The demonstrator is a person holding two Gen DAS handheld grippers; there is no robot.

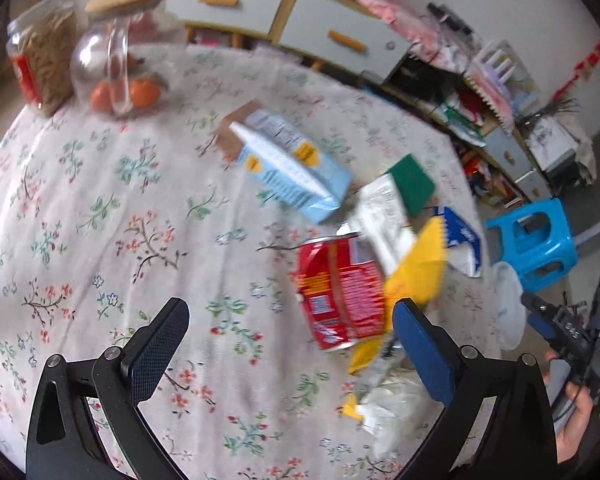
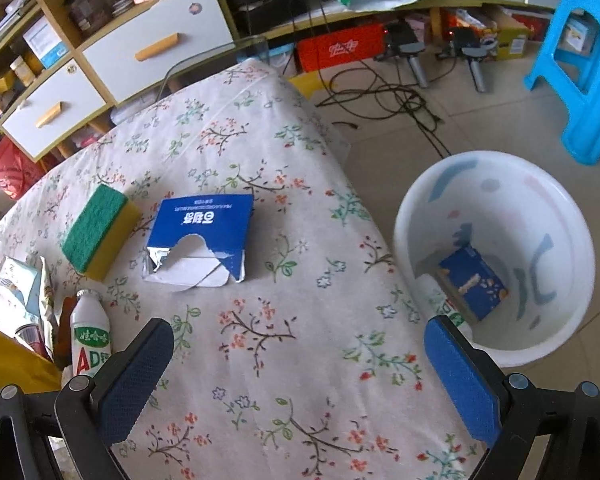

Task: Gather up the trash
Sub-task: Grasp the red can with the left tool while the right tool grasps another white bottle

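Observation:
In the left wrist view my left gripper [image 1: 290,338] is open and empty above the floral tablecloth [image 1: 100,208]. A crushed red can [image 1: 340,292] lies just ahead, near its right finger, with a yellow wrapper [image 1: 418,270] and a white wrapper [image 1: 382,220] against it. A light blue carton [image 1: 292,166] lies further off. In the right wrist view my right gripper [image 2: 300,360] is open and empty over the table edge. A torn blue carton [image 2: 202,236] lies ahead. A white basin [image 2: 496,260] on the floor holds a blue box [image 2: 472,286].
A green and yellow sponge [image 2: 96,232] lies beside the torn carton. A small white drink bottle [image 2: 90,334] stands at the left. Two glass jars [image 1: 112,68] stand at the table's far end. A blue stool [image 2: 584,72] and cables [image 2: 396,96] are on the floor.

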